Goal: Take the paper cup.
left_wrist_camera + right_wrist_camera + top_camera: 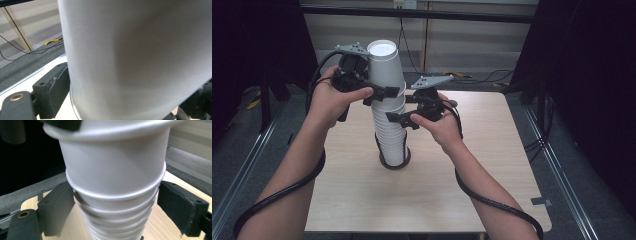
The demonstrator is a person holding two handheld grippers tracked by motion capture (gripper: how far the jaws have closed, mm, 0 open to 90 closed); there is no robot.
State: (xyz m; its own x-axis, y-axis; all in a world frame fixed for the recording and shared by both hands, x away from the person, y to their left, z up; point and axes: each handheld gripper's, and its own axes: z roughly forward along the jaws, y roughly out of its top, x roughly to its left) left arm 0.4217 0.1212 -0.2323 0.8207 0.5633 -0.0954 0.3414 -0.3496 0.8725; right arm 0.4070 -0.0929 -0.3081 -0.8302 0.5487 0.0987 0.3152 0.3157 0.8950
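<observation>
A tall stack of upturned white paper cups (391, 135) stands on a dark ring (395, 163) on the wooden table (462, 190). My left gripper (387, 91) is at the top of the stack, shut on the lower wall of the topmost cup (384, 67). In the left gripper view that cup (137, 55) looms close, with one pad (53, 90) against its side. My right gripper (403, 108) sits just below, its jaws around the stack. In the right gripper view both pads (57, 207) touch the rolled rims of the stack (112, 170).
Black cables trail from both grippers along the forearms to the table's front edge. Dark curtains hang at both sides. Metal rails run on the floor beside the table, and loose wires lie on the floor beyond its far edge.
</observation>
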